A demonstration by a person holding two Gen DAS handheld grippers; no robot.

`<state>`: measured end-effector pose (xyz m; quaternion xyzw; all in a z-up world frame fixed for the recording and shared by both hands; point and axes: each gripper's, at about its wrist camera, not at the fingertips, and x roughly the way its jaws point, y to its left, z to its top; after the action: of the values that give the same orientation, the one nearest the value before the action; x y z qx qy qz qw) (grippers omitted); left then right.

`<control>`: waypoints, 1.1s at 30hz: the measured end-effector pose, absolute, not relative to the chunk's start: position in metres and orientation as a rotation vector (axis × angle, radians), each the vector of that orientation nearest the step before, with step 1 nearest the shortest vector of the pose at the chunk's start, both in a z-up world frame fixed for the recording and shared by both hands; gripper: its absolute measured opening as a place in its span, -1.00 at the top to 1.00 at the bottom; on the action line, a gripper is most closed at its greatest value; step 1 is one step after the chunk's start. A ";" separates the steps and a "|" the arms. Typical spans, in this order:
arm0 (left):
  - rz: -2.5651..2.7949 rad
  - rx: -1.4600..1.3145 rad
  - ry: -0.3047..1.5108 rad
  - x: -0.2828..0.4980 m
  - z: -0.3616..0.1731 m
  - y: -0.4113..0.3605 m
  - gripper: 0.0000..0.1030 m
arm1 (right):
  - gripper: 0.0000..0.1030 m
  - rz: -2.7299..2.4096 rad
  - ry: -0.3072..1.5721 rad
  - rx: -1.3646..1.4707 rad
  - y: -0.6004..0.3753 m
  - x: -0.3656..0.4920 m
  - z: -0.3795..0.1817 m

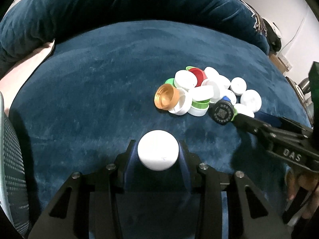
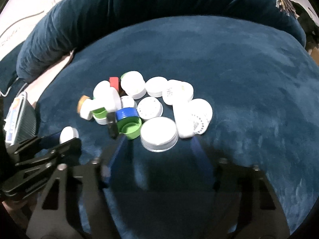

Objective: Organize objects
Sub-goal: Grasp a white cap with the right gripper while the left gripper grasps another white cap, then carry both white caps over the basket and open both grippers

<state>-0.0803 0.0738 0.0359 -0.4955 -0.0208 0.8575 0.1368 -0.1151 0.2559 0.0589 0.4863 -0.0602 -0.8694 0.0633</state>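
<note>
The left hand-held gripper (image 1: 158, 153) clenches a white cap (image 1: 158, 153) at lower centre; the right hand-held gripper (image 2: 159, 139) stands released around a larger white lid (image 2: 159, 133) beside the cap pile (image 2: 143, 99).

A single white cap (image 1: 157, 153) sits closed side up, apart from the others, pinched at its ribbed edge. The rest lie in a loose pile (image 1: 207, 93) of bottle caps on blue plush fabric, mostly white, several overlapping. A gold cap (image 1: 166, 97) lies on its side at the pile's edge, threads showing. A red cap (image 1: 197, 75) rests at the far side. A green cap (image 2: 130, 128) lies open side up, touching a blue cap (image 2: 126, 113). Just beside them sits a large white cap (image 2: 159, 133), flat top up. A black cap (image 1: 223, 113) with printed markings stands tilted at the pile's near side.
</note>
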 end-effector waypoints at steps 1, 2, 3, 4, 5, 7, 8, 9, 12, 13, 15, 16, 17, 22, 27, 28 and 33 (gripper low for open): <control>2.478 -1.434 -0.063 -0.081 0.035 0.072 0.19 | -0.21 -2.624 -0.179 1.464 0.255 -0.116 0.058; 2.475 -1.432 -0.066 -0.081 0.035 0.072 0.19 | -0.10 -2.619 -0.177 1.458 0.256 -0.118 0.057; 2.474 -1.432 -0.068 -0.080 0.035 0.071 0.19 | 0.21 -2.607 -0.172 1.450 0.256 -0.119 0.056; 2.474 -1.433 -0.069 -0.080 0.035 0.071 0.19 | 0.20 -2.588 -0.169 1.439 0.255 -0.118 0.056; 2.475 -1.434 -0.070 -0.080 0.035 0.072 0.19 | 0.20 -2.580 -0.161 1.434 0.255 -0.117 0.057; 2.476 -1.436 -0.073 -0.079 0.035 0.073 0.19 | 0.20 -2.572 -0.154 1.418 0.255 -0.112 0.060; 2.476 -1.438 -0.075 -0.079 0.035 0.072 0.19 | 0.20 -2.570 -0.155 1.414 0.255 -0.108 0.062; 2.475 -1.439 -0.075 -0.078 0.035 0.072 0.19 | 0.20 -2.567 -0.160 1.413 0.255 -0.103 0.064; 2.471 -1.445 -0.085 -0.076 0.035 0.071 0.19 | 0.20 -2.556 -0.169 1.431 0.256 -0.092 0.067; 2.469 -1.444 -0.091 -0.076 0.034 0.070 0.18 | 0.18 -2.556 -0.160 1.436 0.256 -0.089 0.068; 2.451 -1.447 -0.096 -0.077 0.032 0.070 0.10 | 0.18 -2.575 -0.104 1.437 0.252 -0.088 0.068; 2.445 -1.443 -0.092 -0.078 0.030 0.070 0.08 | 0.18 -2.580 -0.068 1.438 0.247 -0.090 0.066; 2.443 -1.441 -0.081 -0.077 0.029 0.071 0.09 | 0.18 -2.586 -0.009 1.443 0.242 -0.090 0.064; 2.460 -1.427 -0.077 -0.075 0.037 0.068 0.19 | 0.19 -2.595 0.093 1.423 0.233 -0.087 0.062; 2.471 -1.414 -0.103 -0.068 0.047 0.058 0.19 | 0.20 -2.602 -0.012 1.356 0.239 -0.083 0.080; 2.477 -1.414 -0.102 -0.066 0.050 0.055 0.19 | 0.20 -2.605 -0.012 1.349 0.237 -0.082 0.083; 2.507 -1.402 -0.099 -0.056 0.063 0.043 0.19 | 0.20 -2.602 0.001 1.328 0.228 -0.081 0.089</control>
<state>-0.0561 0.0432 0.0633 -0.4835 -0.0341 0.8644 0.1334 -0.0806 0.2280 0.0894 0.4519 0.0002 -0.8853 0.1097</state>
